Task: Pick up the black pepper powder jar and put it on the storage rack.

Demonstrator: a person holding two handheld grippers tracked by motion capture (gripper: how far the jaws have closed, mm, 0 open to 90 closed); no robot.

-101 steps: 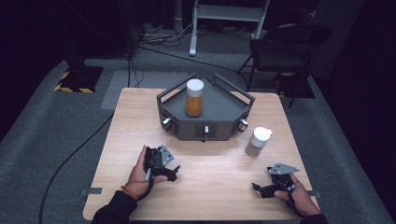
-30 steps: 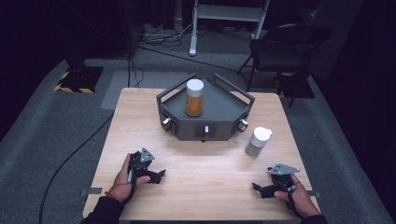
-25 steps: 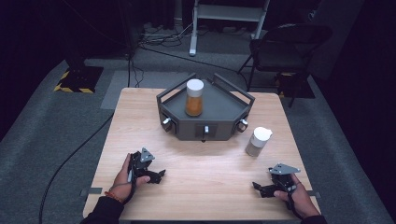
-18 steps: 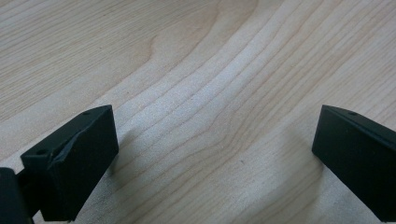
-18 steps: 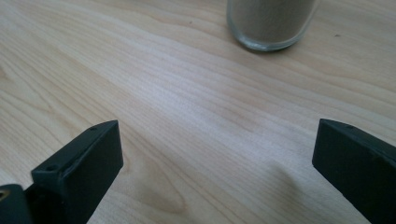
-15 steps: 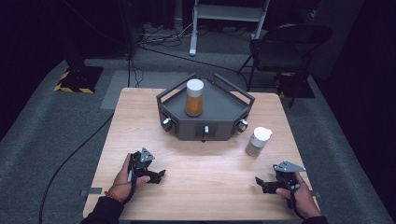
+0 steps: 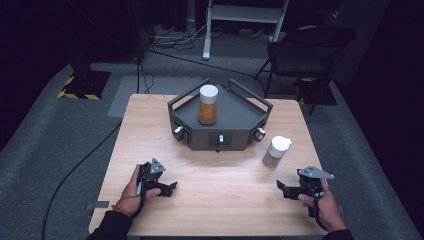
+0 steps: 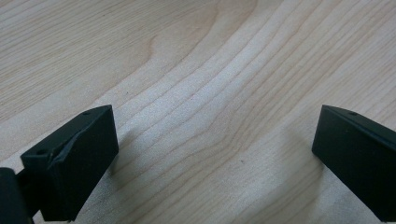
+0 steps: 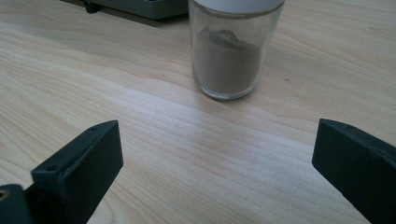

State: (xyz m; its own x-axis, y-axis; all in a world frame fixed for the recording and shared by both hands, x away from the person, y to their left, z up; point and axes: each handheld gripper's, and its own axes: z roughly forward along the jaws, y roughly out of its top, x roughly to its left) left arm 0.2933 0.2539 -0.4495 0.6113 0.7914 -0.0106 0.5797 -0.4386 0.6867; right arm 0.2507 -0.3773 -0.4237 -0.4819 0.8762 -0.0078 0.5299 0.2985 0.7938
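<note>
Just ahead of the right gripper (image 7: pixel 281 189) stands a small glass jar (image 7: pixel 276 151) with a white cap, partly filled with a grey-brown powder, upright on the wooden table (image 7: pixel 150 120). In the right gripper view the jar (image 9: pixel 232 49) sits beyond the two black jaws, apart from them, slightly left of the gap's centre. Those jaws are spread wide and hold nothing. The left gripper (image 7: pixel 168 187) rests low over the near left part of the table, its jaws likewise spread wide over bare wood. Behind the jar, just beside it, is a dark grey angular tray (image 7: pixel 235 107) with knobs on its front faces. On the tray stands a taller jar of orange contents (image 7: pixel 208 104) with a white lid.
</note>
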